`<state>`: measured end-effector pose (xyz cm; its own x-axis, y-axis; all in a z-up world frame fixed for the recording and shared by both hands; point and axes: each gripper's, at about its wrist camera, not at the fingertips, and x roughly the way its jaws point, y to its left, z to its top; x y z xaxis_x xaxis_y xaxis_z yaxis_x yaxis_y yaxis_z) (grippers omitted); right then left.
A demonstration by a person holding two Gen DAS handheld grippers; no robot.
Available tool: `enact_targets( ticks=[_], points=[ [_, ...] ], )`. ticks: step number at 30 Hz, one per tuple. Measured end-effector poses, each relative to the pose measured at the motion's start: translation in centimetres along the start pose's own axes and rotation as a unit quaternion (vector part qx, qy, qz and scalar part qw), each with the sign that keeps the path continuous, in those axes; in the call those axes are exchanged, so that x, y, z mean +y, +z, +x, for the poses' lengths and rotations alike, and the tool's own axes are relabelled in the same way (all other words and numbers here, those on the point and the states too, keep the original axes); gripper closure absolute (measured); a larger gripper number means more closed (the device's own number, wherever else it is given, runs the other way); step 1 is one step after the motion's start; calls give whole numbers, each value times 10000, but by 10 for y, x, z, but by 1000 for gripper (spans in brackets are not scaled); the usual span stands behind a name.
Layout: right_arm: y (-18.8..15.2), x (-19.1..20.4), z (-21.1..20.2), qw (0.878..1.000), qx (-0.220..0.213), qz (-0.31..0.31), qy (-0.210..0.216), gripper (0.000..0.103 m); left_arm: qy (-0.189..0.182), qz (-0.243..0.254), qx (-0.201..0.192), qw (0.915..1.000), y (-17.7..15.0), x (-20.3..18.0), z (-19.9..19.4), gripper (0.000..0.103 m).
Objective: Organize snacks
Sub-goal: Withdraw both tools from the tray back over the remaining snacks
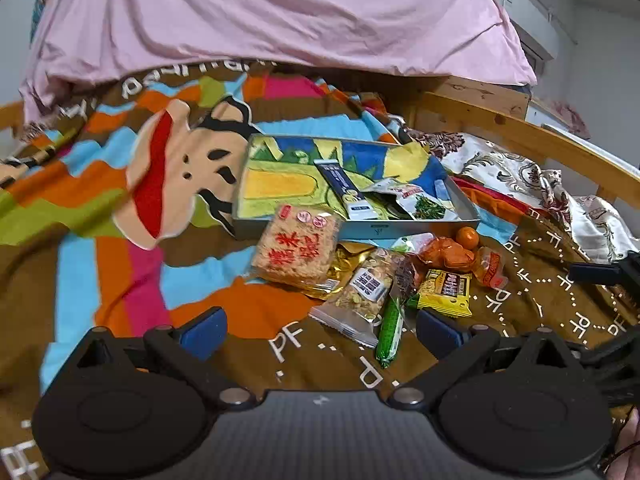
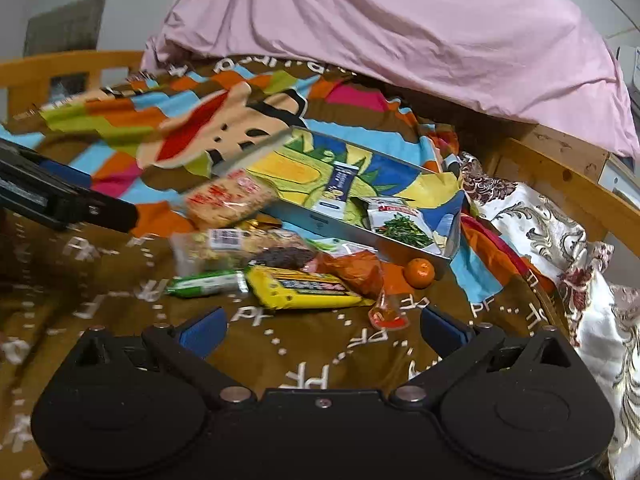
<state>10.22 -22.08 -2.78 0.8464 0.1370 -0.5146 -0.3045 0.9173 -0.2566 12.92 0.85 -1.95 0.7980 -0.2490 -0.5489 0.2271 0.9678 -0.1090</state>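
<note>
A pile of snacks lies on the blanket in front of a shallow colourful box. The box holds a dark blue packet and a white packet with greens. In the pile are a rice cracker pack, a nut bar, a green stick, a yellow pack, orange packs and a mandarin. My left gripper and right gripper are open and empty, just short of the pile.
A patterned blanket covers the bed. A pink quilt is heaped behind the box. A floral cloth and the wooden bed rail lie to the right. The left gripper's body shows at the left of the right wrist view.
</note>
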Motion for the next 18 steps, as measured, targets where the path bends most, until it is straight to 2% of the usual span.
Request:
enact_targets(
  ticks=[8,14,18],
  points=[
    [-3,15,40,9972,-42,-743,-34,1,-283,-87,38,9996,10,7,28,0],
    [-4,28,56,9915,-155,-1251,-331,1,-693,-517,76,9962,13,13,38,0],
    [-4,27,60,9902,-150,-1285,-525,1,-870,-352,79,9956,11,10,37,0]
  ],
)
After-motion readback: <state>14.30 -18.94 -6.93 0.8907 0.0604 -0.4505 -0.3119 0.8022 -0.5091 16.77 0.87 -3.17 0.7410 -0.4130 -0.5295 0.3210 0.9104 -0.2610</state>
